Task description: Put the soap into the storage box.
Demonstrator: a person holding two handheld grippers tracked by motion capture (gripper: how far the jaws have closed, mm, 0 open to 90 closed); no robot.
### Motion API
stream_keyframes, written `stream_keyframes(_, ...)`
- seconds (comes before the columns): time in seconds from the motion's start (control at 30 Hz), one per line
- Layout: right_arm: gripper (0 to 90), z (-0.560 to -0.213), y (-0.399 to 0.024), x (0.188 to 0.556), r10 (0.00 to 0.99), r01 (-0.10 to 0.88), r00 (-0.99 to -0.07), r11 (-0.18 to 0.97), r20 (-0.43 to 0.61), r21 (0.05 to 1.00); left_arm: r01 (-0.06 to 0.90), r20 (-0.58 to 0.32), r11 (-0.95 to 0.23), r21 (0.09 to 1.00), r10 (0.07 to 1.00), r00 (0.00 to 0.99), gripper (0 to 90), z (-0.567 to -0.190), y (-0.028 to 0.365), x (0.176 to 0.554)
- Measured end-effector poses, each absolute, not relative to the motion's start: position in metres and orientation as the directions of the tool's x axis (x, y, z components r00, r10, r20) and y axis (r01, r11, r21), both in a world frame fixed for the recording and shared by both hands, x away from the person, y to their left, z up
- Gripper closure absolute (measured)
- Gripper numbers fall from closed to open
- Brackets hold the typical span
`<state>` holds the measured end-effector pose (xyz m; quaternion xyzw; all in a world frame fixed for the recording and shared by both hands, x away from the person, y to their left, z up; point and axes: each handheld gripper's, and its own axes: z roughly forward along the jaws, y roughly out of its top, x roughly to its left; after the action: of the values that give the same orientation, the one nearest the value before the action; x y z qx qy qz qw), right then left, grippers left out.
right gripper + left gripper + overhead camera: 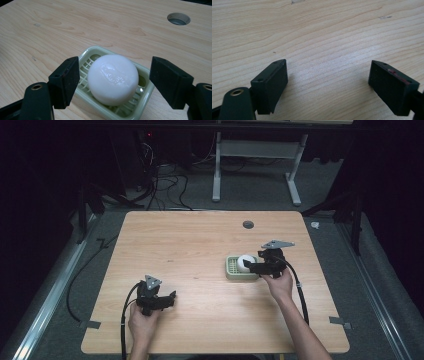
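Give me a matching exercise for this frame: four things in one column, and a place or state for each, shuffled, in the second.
Things:
1. round white soap bar
2. pale green slotted soap dish
3. left gripper
4. round hole in the light wooden table top

Places or states:
A. over bare wood near the table's front left, jaws apart, holding nothing
B. lying in the dish, between the open jaws of the right gripper
C. near the far edge, beyond the dish
D. resting on the table, right of centre

Pairs: 1-B, 2-D, 3-A, 4-C

Soap [113, 78] lies in dish [140, 106] on table [190, 250].
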<state>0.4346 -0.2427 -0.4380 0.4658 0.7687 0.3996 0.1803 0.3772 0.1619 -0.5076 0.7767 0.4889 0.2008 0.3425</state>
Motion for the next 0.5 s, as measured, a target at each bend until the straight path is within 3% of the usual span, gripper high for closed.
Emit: stream_keyframes(0.5, 25.7, -0.4325, -0.2520, 0.4252, 0.860, 0.560, -0.500, 0.234, 0.098, 0.795, 0.621, -0.022, -0.287, 0.729, 0.898, 0.440, 16.3, -0.5077, 0.1617, 0.3772)
